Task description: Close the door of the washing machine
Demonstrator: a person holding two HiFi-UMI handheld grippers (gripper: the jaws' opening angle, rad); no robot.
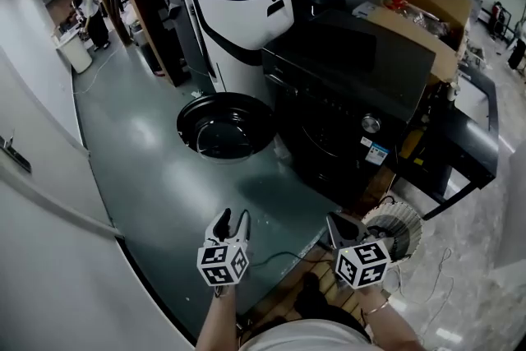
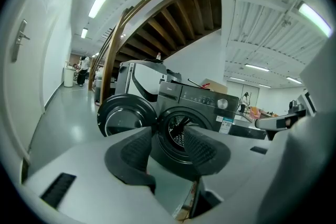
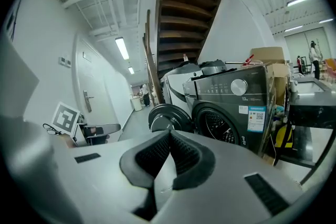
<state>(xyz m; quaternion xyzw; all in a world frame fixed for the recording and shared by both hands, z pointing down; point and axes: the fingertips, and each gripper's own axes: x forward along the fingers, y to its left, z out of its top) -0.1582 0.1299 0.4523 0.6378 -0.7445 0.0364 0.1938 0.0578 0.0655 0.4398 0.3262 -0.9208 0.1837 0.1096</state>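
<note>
The approach is just starting: the left gripper (image 1: 231,219), jaws apart and empty, and the right gripper (image 1: 337,224), jaws together, are facing the washing machine (image 1: 345,94), whose door (image 1: 223,126) is hanging open at far left, needing a push.

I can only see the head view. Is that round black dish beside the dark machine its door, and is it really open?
Observer: Yes. In the left gripper view the door stands swung wide to one side of the washing machine, and the drum shows through the uncovered opening.
Operator: Is either claw holding anything?
Observer: The left gripper isn't. Its own view shows the jaws apart, with only the machine visible beyond the gap.
Operator: And the other one?
Observer: The right gripper is shut. Its own view shows the pads meeting at their tips with nothing between them.
</note>
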